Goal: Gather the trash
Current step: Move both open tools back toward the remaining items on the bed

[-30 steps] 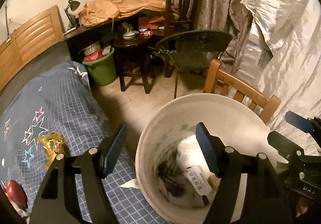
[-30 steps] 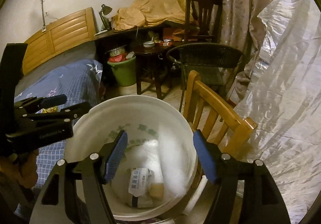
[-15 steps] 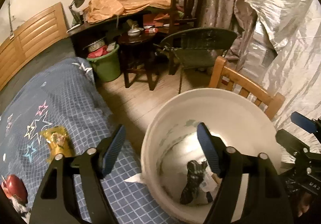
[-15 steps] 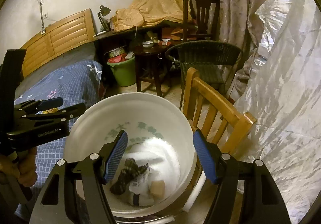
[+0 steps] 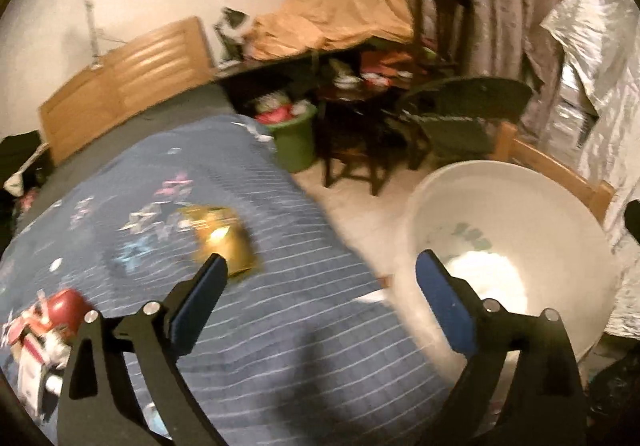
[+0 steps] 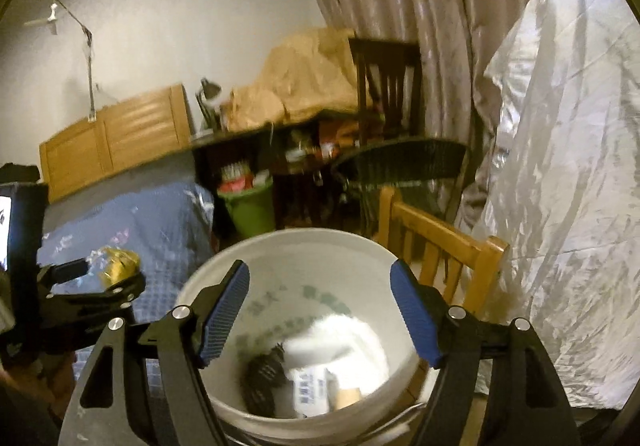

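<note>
A bed covered by a dark blue checked quilt with pastel stars (image 5: 280, 326) fills the left of the left wrist view; its wooden headboard (image 5: 128, 74) stands at the far end. Beside the bed's right edge, on the floor, stands a large round white plastic bucket (image 6: 296, 246), against a light wooden chair (image 6: 436, 234). Inside the bucket, at the bottom: a white printed packet (image 6: 310, 392), a dark crumpled wrapper (image 6: 260, 374) and a small tan piece (image 6: 348, 398).

On the quilt, toward its middle, lies a shiny gold foil wrapper (image 5: 224, 238); the view is blurred. Near the quilt's lower left corner lies red and white packaging (image 5: 44, 330).

Left gripper (image 5: 320, 298): blue-padded fingers wide apart and opening, nothing between them, over the quilt's right edge, the left fingertip just short of the gold wrapper.

Right gripper (image 6: 320, 310): fingers apart and opening, empty, poised above the bucket's mouth.
</note>
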A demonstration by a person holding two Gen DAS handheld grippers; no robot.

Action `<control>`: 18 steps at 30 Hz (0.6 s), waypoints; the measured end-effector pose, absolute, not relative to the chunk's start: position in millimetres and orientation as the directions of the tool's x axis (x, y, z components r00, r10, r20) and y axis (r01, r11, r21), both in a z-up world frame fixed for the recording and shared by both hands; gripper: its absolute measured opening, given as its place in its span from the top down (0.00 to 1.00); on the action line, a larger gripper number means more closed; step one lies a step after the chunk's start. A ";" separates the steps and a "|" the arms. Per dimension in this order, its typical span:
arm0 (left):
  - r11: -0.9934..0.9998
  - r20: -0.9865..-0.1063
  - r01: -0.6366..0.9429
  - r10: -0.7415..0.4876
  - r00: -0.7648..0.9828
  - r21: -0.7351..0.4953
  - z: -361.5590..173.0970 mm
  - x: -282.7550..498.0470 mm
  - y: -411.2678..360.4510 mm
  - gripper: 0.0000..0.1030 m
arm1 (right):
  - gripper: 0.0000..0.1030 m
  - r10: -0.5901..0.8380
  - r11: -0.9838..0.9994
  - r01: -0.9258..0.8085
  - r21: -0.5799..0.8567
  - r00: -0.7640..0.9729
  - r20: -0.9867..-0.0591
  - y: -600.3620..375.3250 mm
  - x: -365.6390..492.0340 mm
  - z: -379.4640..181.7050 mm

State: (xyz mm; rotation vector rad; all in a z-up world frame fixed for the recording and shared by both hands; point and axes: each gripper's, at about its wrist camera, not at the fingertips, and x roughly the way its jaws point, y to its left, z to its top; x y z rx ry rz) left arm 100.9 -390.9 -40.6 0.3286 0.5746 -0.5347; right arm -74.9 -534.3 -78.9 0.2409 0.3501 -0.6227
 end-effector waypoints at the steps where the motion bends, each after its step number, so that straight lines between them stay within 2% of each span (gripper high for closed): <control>1: 0.828 -0.580 0.542 -0.374 0.724 0.142 -39.1 100.8 -376.9 0.08 | 0.25 -0.529 0.788 0.604 0.117 0.762 -0.374 -527.5 -76.0 -80.2; 6: 0.870 -0.570 0.477 -0.330 0.752 0.127 -34.5 105.5 -313.6 0.07 | 0.21 -0.502 0.810 0.572 0.131 0.791 -0.351 -492.2 -71.4 -88.0; 12: 0.912 -0.572 0.396 -0.269 0.775 0.107 -31.3 111.3 -242.3 0.07 | 0.20 -0.383 0.873 0.469 0.133 0.829 -0.408 -444.1 -44.3 -98.9; 18: 0.940 -0.585 0.326 -0.210 0.784 0.099 -30.6 114.9 -167.6 0.07 | 0.14 -0.231 0.940 0.316 0.126 0.865 -0.445 -370.2 -8.7 -104.5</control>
